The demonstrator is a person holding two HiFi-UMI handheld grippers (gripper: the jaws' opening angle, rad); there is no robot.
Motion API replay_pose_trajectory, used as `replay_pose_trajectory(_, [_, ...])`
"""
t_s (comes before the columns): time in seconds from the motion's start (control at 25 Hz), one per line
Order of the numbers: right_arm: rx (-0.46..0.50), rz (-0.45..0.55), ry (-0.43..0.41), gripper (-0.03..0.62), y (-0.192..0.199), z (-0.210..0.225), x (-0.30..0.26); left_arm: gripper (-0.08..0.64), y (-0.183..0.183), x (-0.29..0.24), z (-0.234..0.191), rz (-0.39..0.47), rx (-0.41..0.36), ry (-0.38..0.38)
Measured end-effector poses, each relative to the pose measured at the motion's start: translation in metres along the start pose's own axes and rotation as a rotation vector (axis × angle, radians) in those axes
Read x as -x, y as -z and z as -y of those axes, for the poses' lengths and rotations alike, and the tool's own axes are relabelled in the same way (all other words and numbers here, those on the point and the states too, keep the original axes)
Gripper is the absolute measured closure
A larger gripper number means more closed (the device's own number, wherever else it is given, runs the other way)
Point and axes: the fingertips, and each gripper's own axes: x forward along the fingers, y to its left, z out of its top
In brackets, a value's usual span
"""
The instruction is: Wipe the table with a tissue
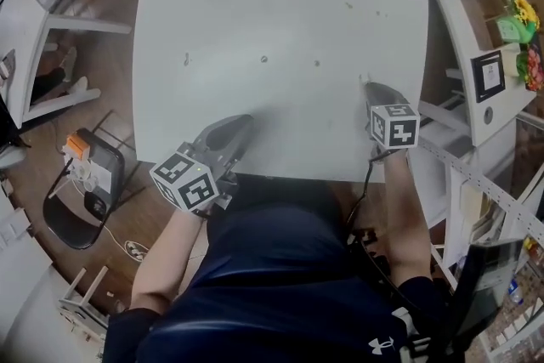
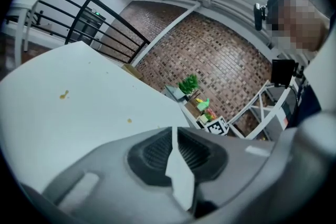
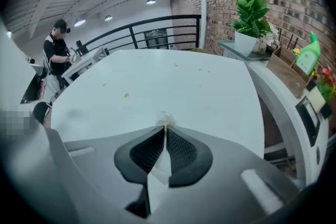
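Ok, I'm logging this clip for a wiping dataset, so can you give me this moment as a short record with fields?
surface: white table
dirt: small specks scattered over the far half
right claw: shut on a small wad of tissue, at the table's near right part
left claw: shut, no tissue showing at its tip, at the near left edge
tissue contact: cannot tell whether it touches the table
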Motion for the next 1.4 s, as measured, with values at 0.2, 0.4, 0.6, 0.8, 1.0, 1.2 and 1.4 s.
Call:
replay_pose_trajectory(0.2, [0.083,-0.073,0.018,0.572,-0.002,0.002,-0.009,0.530,-0.003,0.000,-0.011,0.004,0.029,0.001])
replay_pose_trajectory(0.4, [0.150,-0.169,0.012,0.572,0.002,0.004,-0.013,0.531,-0.007,0.004,-0.017,0.010,0.040,-0.008])
replay_pose_trajectory(0.6, [0.283,-0.252,0.051,0.572,0.008,0.008,-0.011,0.531,-0.006,0.009,-0.023,0.015,0.059,-0.019])
replay_pose_trajectory(0.8, [0.298,-0.274,0.025,0.572,0.006,-0.002,-0.016,0.531,-0.008,0.009,-0.025,0.025,0.073,-0.011])
replay_pose_trajectory(1.0, [0.341,-0.276,0.007,0.572,-0.005,-0.019,-0.019,0.531,-0.009,0.011,-0.026,0.025,0.076,-0.013])
replay_pose_trajectory(1.2, [0.330,-0.276,-0.006,0.572,-0.004,-0.008,-0.019,0.531,-0.012,0.009,-0.026,0.024,0.074,-0.011])
replay_pose_trajectory(1.4, [0.285,-0.276,0.050,0.572,-0.005,0.021,-0.018,0.531,-0.011,0.008,-0.023,0.020,0.083,-0.011])
